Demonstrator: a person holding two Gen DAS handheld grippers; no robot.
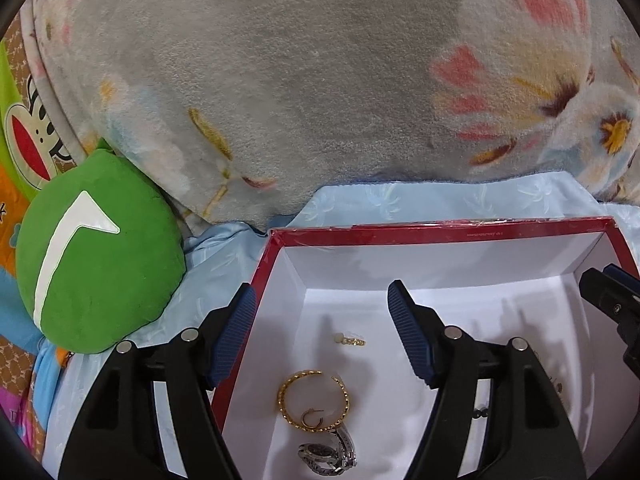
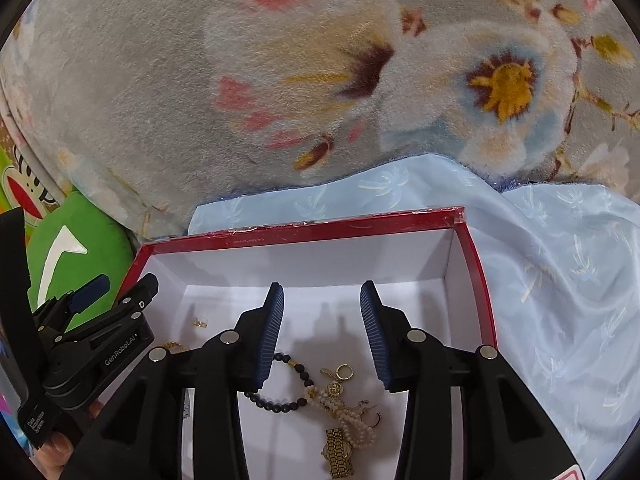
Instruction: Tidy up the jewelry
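The left gripper (image 1: 320, 334) hangs over the red-rimmed box (image 1: 440, 227) with its jaws spread wide and nothing between the blue pads; its left finger (image 1: 234, 334) sits over the box's left wall, the right finger (image 1: 412, 336) over the white floor. The right gripper (image 2: 322, 334) points into the same box, jaws parted less widely and likewise empty.

In the left wrist view, a small gold earring (image 1: 350, 340) lies on the box floor between the fingers, toward 12 o'clock of a large gold hoop (image 1: 313, 399). A smaller hoop (image 1: 310, 419) rests inside the large one, and a silver watch (image 1: 330, 450) touches its rim at 5 o'clock.

In the right wrist view, a black bead bracelet (image 2: 280, 384) lies below the jaws, with a pearl strand (image 2: 348, 416) just beside it at 4 o'clock, a gold charm earring (image 2: 339, 378) at 3 o'clock, and a gold watch (image 2: 338, 454) at 5 o'clock.

The box sits on pale blue cloth (image 2: 560, 280). A floral blanket (image 1: 280, 80) rises beyond it at 12 o'clock, and a green cushion (image 1: 100, 256) lies at 9 o'clock.
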